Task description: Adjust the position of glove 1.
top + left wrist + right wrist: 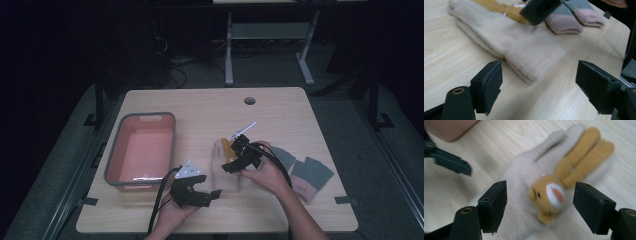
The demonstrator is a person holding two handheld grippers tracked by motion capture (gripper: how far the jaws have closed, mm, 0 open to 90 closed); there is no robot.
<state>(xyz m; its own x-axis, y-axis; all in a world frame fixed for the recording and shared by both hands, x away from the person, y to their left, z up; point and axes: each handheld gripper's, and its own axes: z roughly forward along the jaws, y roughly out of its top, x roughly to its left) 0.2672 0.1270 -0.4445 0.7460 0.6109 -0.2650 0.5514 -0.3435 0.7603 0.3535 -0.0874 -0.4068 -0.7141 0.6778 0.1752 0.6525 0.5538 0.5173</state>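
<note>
- At the middle of the wooden desk (200, 107), a cream glove (223, 167) lies flat, a mustard-yellow rabbit face (548, 195) with 2 long ears stitched on its back.
- Directly above the glove, the right tongs (233, 161) hang with jaws spread wide, empty, the rabbit face between them in the right gripper view.
- Just beside the glove's cuff, toward the desk's near edge, the left tongs (207, 196) point at it with jaws wide apart and gripping nothing; the cuff lies ahead of the pads (494, 83), not touching them.
- Beyond the glove on the person's right, a pair of grey and pink socks (305, 172) rests near the desk's edge.
- Well apart from the glove on the other side sits a grey-rimmed pink bin (116, 150).
- Just past the glove's fingertips lies a slim white object (242, 130), too small to identify.
</note>
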